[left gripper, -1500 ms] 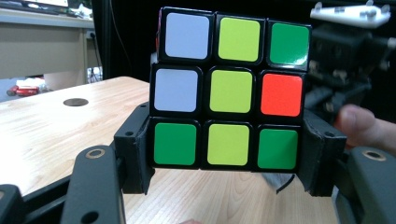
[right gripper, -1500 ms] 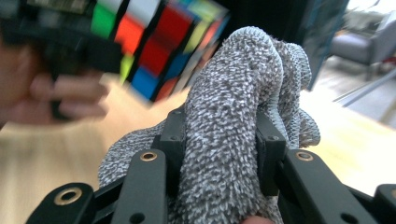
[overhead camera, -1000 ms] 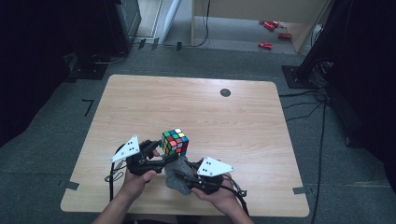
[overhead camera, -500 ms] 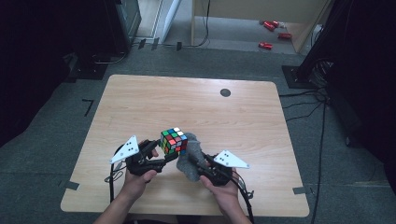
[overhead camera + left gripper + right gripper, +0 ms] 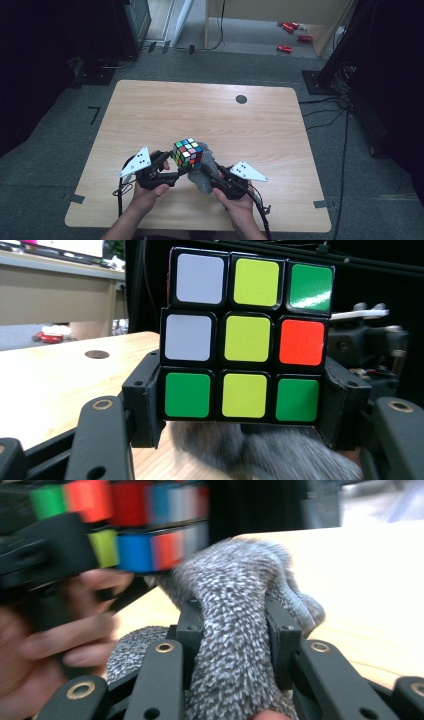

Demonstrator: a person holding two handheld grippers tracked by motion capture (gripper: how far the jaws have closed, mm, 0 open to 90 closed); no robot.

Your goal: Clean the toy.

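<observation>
Puzzle cube point(image 5: 247, 340) held just above the near middle of the wooden table point(image 5: 150, 115). Hard glossy plastic, black frame, square stickers with rounded corners, three by three per face. Face toward the left gripper view: white, yellow, green along the top row; white, yellow, red in the middle; green, yellow, green at the bottom.

Left gripper point(image 5: 167, 172) clenched on the cube: black matte pads pressed flat against both sides of the bottom layer.

Grey cloth point(image 5: 235, 625) directly beside and under the cube, touching its lower right edge. Soft, nubby weave, speckled grey and white, bunched into a rounded fold.

Right gripper point(image 5: 212, 175) grasping the cloth, a thick wad pinched between the two black pads; jaws have just been closing, with the cloth between them. Cube blurred in the right gripper view; red, blue, green and yellow stickers made out.

Table: pale wood grain, smooth, rounded corners, small dark round cap point(image 5: 241, 99) set in the top, well beyond the cube near the far edge.

Grey three-cornered plates on both grippers, flanking the cube.
</observation>
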